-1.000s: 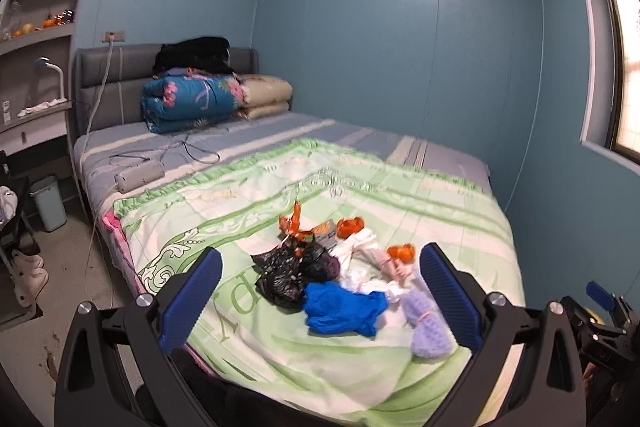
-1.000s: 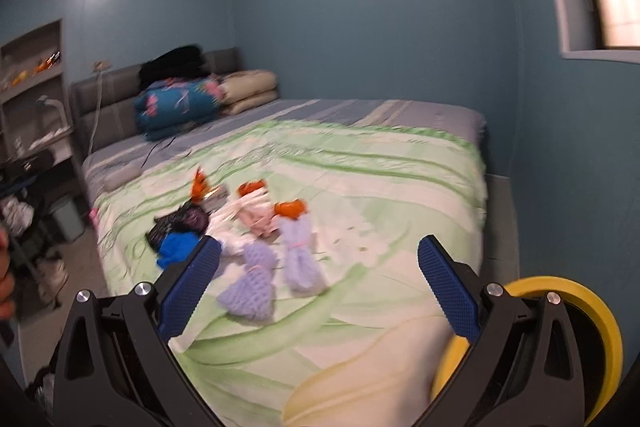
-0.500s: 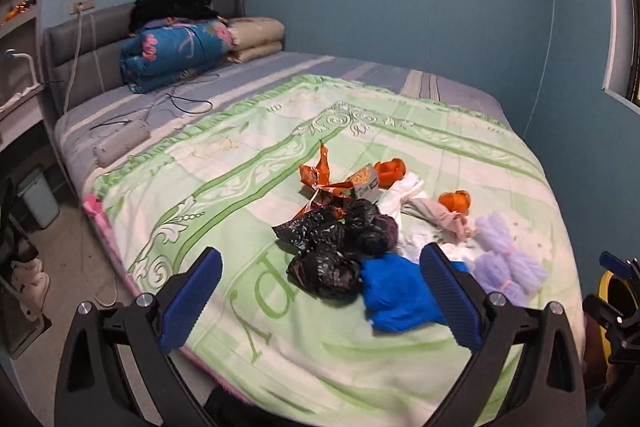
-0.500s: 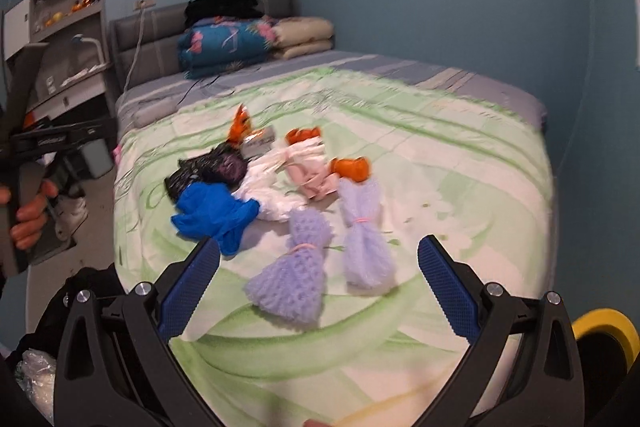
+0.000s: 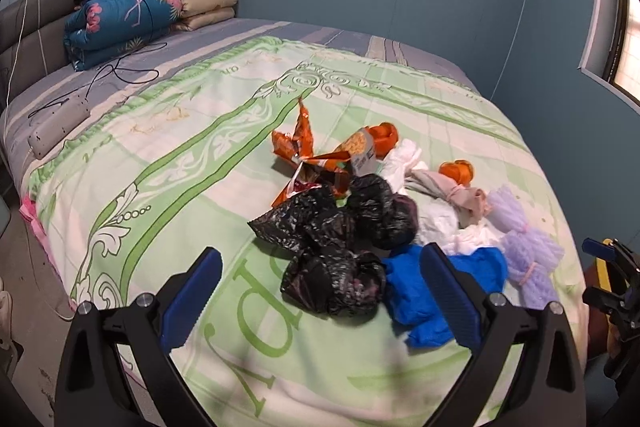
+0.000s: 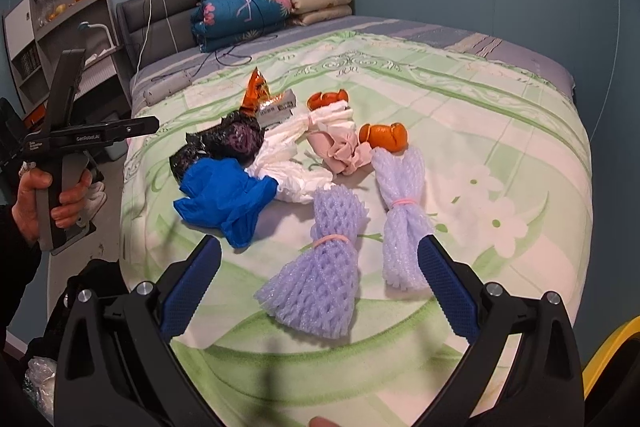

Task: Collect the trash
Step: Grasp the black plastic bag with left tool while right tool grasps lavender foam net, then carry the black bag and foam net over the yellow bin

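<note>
- Green-and-white floral blanket (image 5: 168, 155) covers the bed, and all the trash sits in one pile toward the foot end, closer to the window-side edge.
- Left tool (image 5: 320, 291) hangs over the foot edge of the bed with its blue pads spread wide, nothing between them. Crumpled black plastic bags (image 5: 332, 243) lie right past its tips.
- Right tool (image 6: 318, 281) is wide open too, empty, aimed at the nearer purple foam net (image 6: 320, 275), which is cinched with a pink rubber band.
- Second purple foam net (image 6: 402, 211) lies just beside the first, on the window side.
- Blue glove (image 6: 224, 195) is touching the black bags and the white plastic bag (image 6: 288, 167).
- Orange peel (image 6: 382, 137) sits at the top of the second net, against a pinkish wad (image 6: 340, 147). Another peel (image 6: 326, 99) is further up the bed.
- Orange snack wrapper (image 5: 298, 143) sticks up at the far side of the pile.
- Folded quilts (image 5: 124, 23) and a power strip (image 5: 58, 129) are up by the headboard, well apart from the pile.
- In the right wrist view a hand (image 6: 44, 203) grips the other tool's handle off the bed's side edge.
</note>
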The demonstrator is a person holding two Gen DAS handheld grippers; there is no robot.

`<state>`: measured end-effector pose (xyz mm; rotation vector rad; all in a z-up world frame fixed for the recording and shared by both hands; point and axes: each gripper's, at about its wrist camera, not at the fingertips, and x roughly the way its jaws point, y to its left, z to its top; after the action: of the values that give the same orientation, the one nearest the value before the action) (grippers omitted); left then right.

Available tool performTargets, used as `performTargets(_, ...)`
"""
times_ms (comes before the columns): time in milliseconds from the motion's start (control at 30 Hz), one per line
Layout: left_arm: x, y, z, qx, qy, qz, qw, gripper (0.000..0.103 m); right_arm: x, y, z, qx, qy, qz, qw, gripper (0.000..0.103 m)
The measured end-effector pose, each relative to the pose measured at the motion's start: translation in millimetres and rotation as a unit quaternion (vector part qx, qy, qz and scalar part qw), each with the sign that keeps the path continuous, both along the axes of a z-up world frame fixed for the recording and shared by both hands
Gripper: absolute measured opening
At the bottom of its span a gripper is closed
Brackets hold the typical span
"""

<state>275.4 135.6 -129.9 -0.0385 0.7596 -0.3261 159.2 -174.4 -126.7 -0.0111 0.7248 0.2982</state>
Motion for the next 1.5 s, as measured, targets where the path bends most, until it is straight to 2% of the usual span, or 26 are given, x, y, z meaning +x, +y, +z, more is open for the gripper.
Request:
performTargets(67, 7.1, -1.5, -5.5, 0.003, 0.003, -0.002, 1.0, 0.096, 4.5, 1.1, -4.0, -0.002, 0.006, 0.002, 1.0, 0.093)
performTargets(133, 11.5, -5.0, -10.2, 0.002, 0.005, -0.008, 1.0, 0.096, 9.1, 3.5, -7.8, -0.008, 0.01, 0.008, 1.0, 0.084)
performTargets(333, 24.5, -12.8, -22.2, -0.013, 0.017, -0.019, 0.9996, 0.096, 22.3, 7.3, -18.2, -0.012, 0.033, 0.017, 0.999, 0.077)
performTargets(467, 33.1, -19.5, -30.9, -0.014, 0.029, -0.025, 0.9992, 0.086, 28.5, 4.2, -21.6, 0.0, 0.043, 0.018, 0.999, 0.074)
performTargets(533, 38.6, -21.9, -36.4, -0.017, 0.036, -0.025, 0.9989, 0.085, 31.6, 4.8, -23.6, -0.002, 0.046, 0.017, 0.999, 0.073)
performTargets(633, 44.5, -24.9, -45.3, -0.026, 0.053, -0.024, 0.998, 0.076, 38.0, 5.6, -29.0, -0.009, 0.06, 0.01, 0.998, 0.066)
performTargets(800, 50.7, -25.0, -62.5, -0.032, 0.078, -0.019, 0.9963, 0.055, 44.0, 5.9, -40.7, -0.016, 0.088, 0.006, 0.996, 0.054)
performTargets(833, 50.7, -23.8, -64.1, -0.035, 0.079, -0.018, 0.9961, 0.052, 44.5, 6.6, -41.8, -0.019, 0.091, 0.006, 0.996, 0.049)
performTargets(867, 50.1, -22.9, -65.2, -0.038, 0.079, -0.017, 0.996, 0.044, 45.2, 7.1, -43.1, -0.02, 0.094, 0.006, 0.995, 0.048)
performTargets(933, 49.8, -22.2, -65.5, -0.038, 0.078, -0.015, 0.9961, 0.036, 47.6, 6.8, -46.9, -0.012, 0.108, 0.005, 0.994, 0.038)
performTargets(967, 49.3, -21.9, -65.3, -0.039, 0.076, -0.015, 0.9962, 0.03, 48.7, 6.7, -48.9, -0.012, 0.116, 0.004, 0.993, 0.036)
performTargets(1067, 47.0, -20.1, -63.5, -0.042, 0.074, -0.013, 0.9963, 0.022, 48.6, 7.9, -49.5, -0.012, 0.119, -0.002, 0.993, 0.028)
performTargets(1100, 45.3, -19.1, -62.3, -0.043, 0.072, -0.012, 0.9964, 0.014, 46.4, 8.4, -47.0, -0.012, 0.115, -0.002, 0.993, 0.026)
performTargets(1300, 34.1, -6.2, -53.8, -0.054, 0.063, -0.001, 0.9965, 0.009, 38.1, 1.7, -27.1, 0.015, 0.101, 0.0, 0.995, 0.022)
performTargets(1500, 16.5, 9.8, -37.1, -0.066, 0.044, 0.009, 0.9968, 0.009, 23.0, -4.2, -3.6, 0.035, 0.086, 0.005, 0.996, 0.022)
